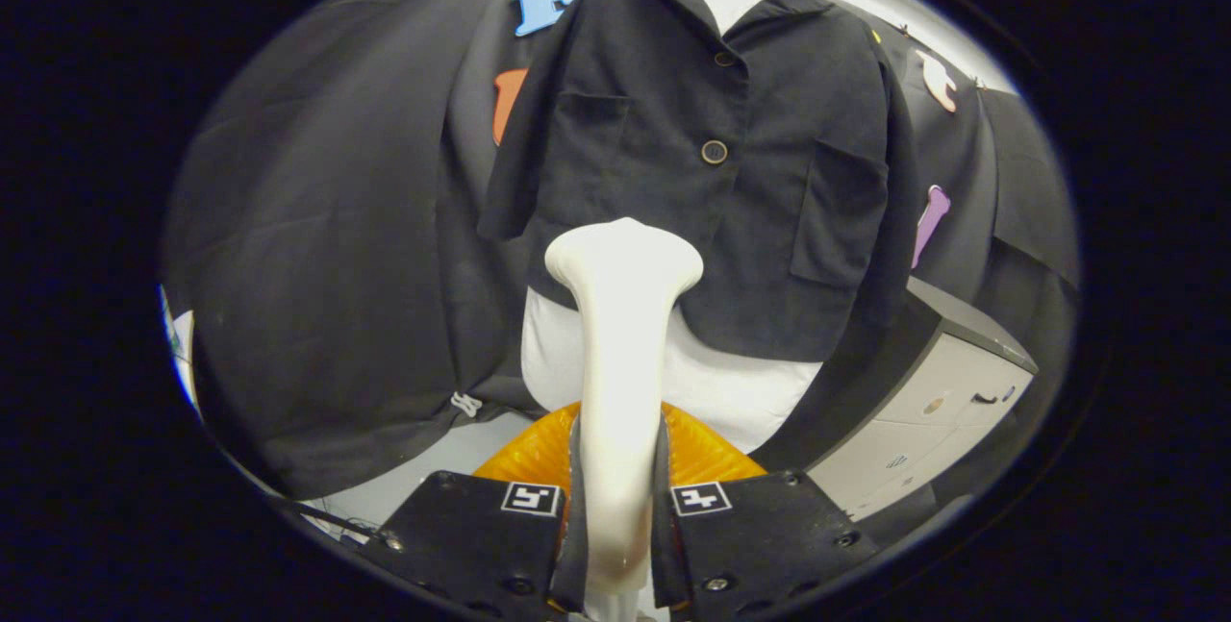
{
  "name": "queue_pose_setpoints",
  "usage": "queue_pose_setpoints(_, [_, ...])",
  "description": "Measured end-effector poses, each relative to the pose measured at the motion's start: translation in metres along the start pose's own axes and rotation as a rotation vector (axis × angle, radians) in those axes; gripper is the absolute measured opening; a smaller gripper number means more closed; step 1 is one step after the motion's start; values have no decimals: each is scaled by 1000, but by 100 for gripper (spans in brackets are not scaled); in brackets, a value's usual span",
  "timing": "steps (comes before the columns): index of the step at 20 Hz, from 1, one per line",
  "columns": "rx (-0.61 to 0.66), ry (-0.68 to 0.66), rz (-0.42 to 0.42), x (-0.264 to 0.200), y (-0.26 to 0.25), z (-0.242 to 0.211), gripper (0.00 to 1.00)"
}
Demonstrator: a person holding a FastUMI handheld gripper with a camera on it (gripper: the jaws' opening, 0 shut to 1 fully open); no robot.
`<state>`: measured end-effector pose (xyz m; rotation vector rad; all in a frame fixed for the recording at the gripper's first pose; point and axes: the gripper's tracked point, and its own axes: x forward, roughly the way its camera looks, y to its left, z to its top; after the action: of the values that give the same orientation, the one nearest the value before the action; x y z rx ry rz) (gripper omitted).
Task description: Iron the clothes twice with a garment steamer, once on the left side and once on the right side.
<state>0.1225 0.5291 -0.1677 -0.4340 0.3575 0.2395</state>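
A dark short-sleeved jacket with buttons and front pockets hangs on a white mannequin torso straight ahead. My gripper is shut on the white garment steamer, both fingers pressing its handle. The steamer's wide head rises ahead of the fingers and points at the jacket's lower left panel, near the hem. Whether the head touches the cloth I cannot tell. The steamer hides part of the jacket's hem and the torso behind it.
Black cloth walls the booth behind and to both sides of the jacket. A pale cabinet with drawers stands low on the right. An orange ribbed object sits just beyond the fingers, under the mannequin.
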Motion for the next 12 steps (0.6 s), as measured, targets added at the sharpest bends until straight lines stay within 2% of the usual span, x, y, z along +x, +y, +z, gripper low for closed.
queue_pose_setpoints(3, [-13, 20, 25, -14, -8, -15, 29])
queue_pose_setpoints(6, [32, 64, 65, -33, -23, -31, 29])
queue_pose_setpoints(12, [138, 78, 1, -77, -101, -45, 29])
